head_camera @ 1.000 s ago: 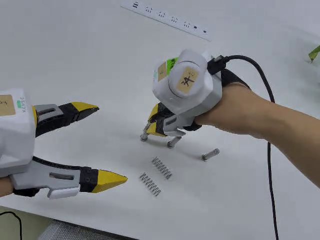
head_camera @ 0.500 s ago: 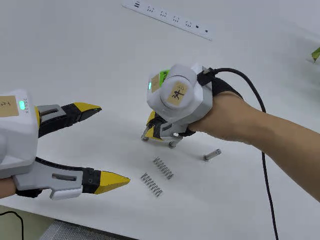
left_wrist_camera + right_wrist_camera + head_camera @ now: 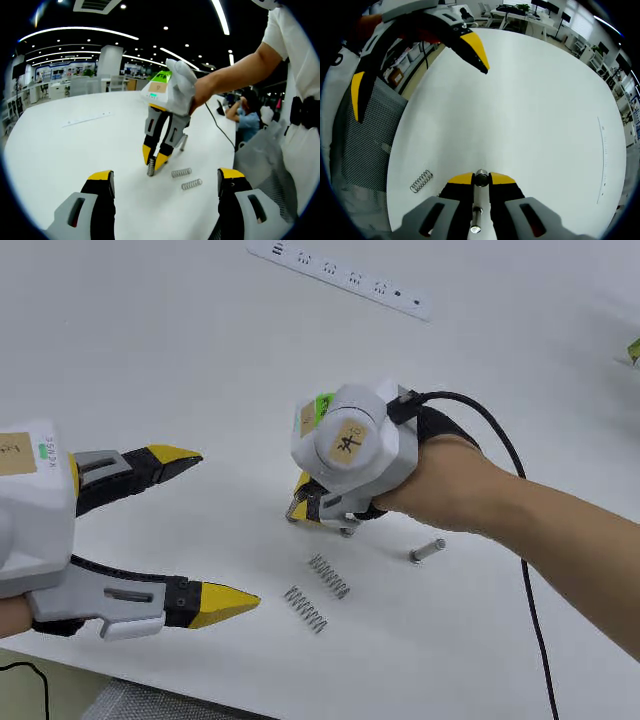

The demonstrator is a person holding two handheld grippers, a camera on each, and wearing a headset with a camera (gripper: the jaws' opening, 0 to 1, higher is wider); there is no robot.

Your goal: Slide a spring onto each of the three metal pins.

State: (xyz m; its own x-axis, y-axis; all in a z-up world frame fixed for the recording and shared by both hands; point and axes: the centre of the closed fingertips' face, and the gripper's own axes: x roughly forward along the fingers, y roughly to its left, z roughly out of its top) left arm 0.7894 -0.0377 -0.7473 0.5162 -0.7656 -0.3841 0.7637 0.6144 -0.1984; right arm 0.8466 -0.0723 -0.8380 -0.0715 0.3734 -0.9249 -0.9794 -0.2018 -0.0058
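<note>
Since a second earlier, the right gripper (image 3: 320,512) had shifted slightly left and lower toward the white table (image 3: 150,360), hiding more of what lay beneath it. Its jaws were clenched on a metal pin (image 3: 481,177), whose round head showed between the yellow tips in the right gripper view. The left gripper view showed that pin standing on the table. A second pin (image 3: 346,531) sat just right of it, and a third pin (image 3: 427,551) lay farther right. Just nearer, a loose spring (image 3: 328,576) and a second spring (image 3: 303,608) lay side by side. Well to the left, the left gripper (image 3: 225,526) hung released, jaws wide apart. A power strip (image 3: 340,278) lay at the far edge.
</note>
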